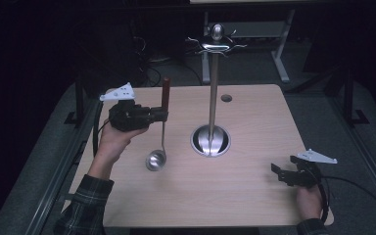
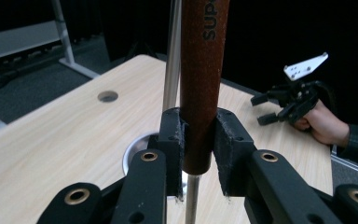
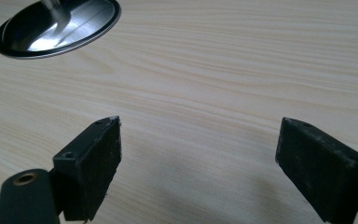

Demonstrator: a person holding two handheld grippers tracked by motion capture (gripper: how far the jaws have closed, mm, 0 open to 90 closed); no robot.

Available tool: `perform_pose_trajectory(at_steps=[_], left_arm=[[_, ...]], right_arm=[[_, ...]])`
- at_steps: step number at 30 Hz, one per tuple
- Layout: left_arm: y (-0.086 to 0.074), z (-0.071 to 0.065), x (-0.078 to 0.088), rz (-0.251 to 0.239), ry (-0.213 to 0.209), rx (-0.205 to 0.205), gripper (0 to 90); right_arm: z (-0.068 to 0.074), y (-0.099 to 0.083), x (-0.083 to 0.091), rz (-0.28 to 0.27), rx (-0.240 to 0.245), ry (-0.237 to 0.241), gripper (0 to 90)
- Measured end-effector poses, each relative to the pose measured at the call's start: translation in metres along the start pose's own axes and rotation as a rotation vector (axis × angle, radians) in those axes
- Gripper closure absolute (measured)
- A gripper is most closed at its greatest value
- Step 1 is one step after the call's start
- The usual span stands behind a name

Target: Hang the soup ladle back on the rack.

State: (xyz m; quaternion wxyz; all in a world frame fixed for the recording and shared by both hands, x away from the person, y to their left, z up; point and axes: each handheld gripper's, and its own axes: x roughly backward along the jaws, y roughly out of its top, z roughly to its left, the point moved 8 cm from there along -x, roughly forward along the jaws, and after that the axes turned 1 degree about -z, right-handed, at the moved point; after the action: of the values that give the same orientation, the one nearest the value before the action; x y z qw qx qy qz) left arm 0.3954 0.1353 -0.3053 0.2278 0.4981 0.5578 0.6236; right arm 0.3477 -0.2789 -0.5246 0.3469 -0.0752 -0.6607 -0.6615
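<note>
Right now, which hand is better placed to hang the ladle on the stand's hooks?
Left. The left gripper is already shut on the ladle by its brown handle, beside the stand. The right gripper is open with nothing between its jaws, low at the table's near right edge.

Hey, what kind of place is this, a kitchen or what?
Probably a lab or workshop test bench, not a kitchen: a bare wooden table with a cable hole, other table legs on grey carpet, dark surroundings.
</note>
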Motion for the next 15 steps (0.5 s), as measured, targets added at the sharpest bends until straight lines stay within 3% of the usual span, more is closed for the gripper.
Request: perform_pose_trajectory(at_steps=[15], left_arm=[[0.052, -0.008, -0.009, -0.042, -0.023, -0.061, 74.4]], right_arm=[[0.000, 0.000, 0.000, -0.001, 0.000, 0.000, 13.7]])
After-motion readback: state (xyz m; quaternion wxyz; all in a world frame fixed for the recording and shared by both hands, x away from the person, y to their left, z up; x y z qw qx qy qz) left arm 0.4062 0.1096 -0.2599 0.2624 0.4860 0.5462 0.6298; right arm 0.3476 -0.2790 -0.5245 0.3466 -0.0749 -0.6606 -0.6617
